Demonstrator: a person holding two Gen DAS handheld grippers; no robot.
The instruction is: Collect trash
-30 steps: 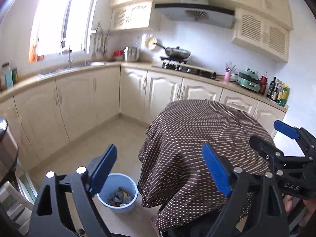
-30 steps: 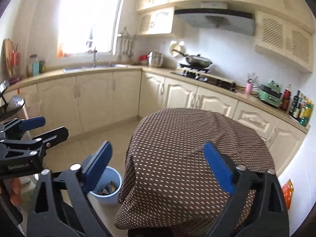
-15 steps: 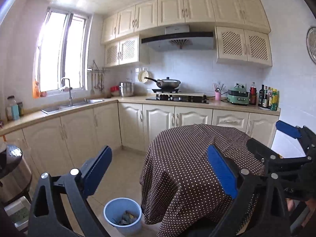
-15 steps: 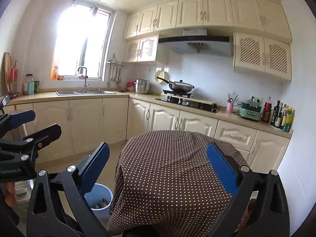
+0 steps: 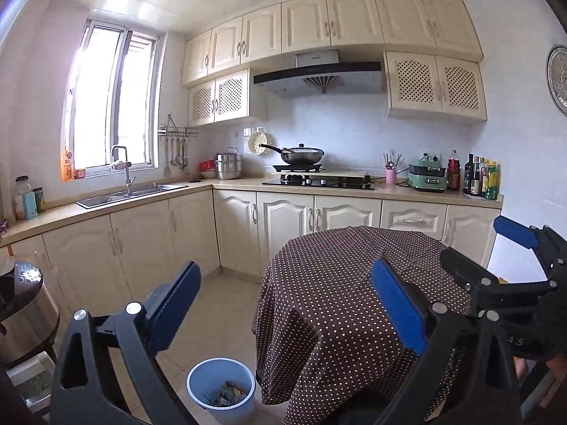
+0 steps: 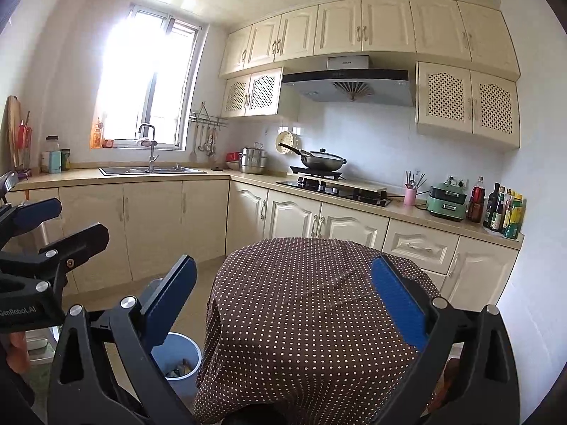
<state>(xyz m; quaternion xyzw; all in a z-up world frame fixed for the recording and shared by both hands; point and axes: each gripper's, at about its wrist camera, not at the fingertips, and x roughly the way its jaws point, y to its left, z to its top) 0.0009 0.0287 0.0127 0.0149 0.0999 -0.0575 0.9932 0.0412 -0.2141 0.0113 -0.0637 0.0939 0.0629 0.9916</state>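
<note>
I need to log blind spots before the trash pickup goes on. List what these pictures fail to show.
- Blue bin: its contents are too small to name in the left wrist view; in the right wrist view the right gripper hides part of it.
- Floor beneath the table: hidden by the dotted tablecloth in both views.
- Bottles on the counter: labels too small to read.
- Silver pot: cut off by the left edge, left wrist view.

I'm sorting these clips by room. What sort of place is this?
A home kitchen, almost certainly: cream cabinets line the walls, a dark wok sits on a black gas hob under a range hood, and a steel sink lies below the window.
</note>
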